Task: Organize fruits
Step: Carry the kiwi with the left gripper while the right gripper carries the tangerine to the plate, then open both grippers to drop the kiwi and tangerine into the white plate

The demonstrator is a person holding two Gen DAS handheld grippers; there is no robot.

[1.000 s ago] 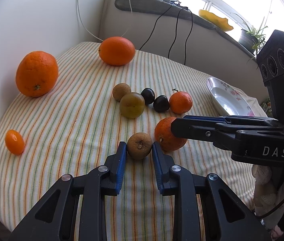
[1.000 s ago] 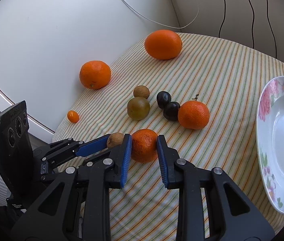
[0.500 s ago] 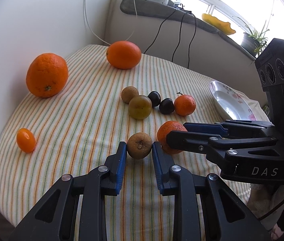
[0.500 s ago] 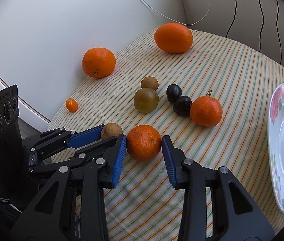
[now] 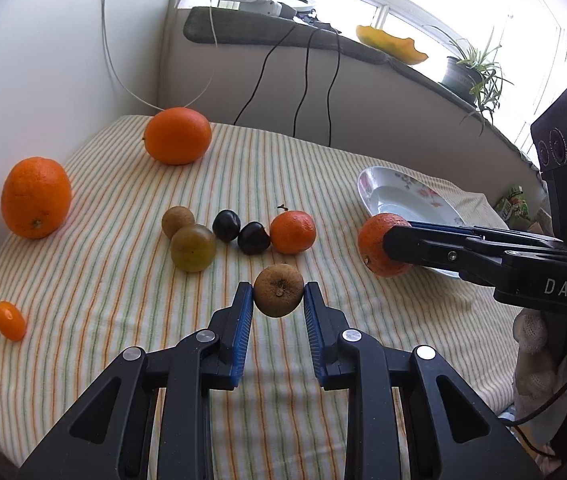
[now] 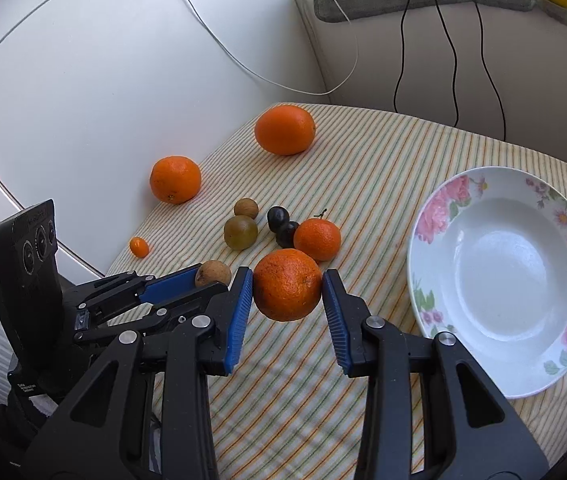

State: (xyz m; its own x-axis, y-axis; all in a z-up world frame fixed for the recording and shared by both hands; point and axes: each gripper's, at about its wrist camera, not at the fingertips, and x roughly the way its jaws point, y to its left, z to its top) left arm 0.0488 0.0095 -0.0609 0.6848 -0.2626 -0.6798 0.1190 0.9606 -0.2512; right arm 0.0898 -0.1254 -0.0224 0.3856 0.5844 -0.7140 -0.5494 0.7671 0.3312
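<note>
On the table's striped cloth (image 5: pixel 95 280) a cluster of fruit lies between the two tools: a brown fruit (image 5: pixel 178 221) touching a greenish-brown one (image 5: pixel 193 248), two dark plums (image 5: pixel 239 231) and a stemmed mandarin (image 5: pixel 292 232) just beside them. Two large oranges (image 5: pixel 177 135) sit farther back near the wall, and a small kumquat (image 5: pixel 10 320) lies apart at the cloth's left edge. A flowered plate (image 6: pixel 503 280) rests on the right, nothing between it and the fruit carried near it. Black cables (image 5: pixel 303 80) hang down behind the table.

The left hand-held gripper (image 5: pixel 278 306) tilts downward, its blue pads clamped on a brown russet fruit (image 5: pixel 278 290) lifted off the cloth. The right hand-held gripper (image 6: pixel 287 292), also angled down, grips a mandarin orange (image 6: pixel 287 284) above the cloth just beside the plate's rim.
</note>
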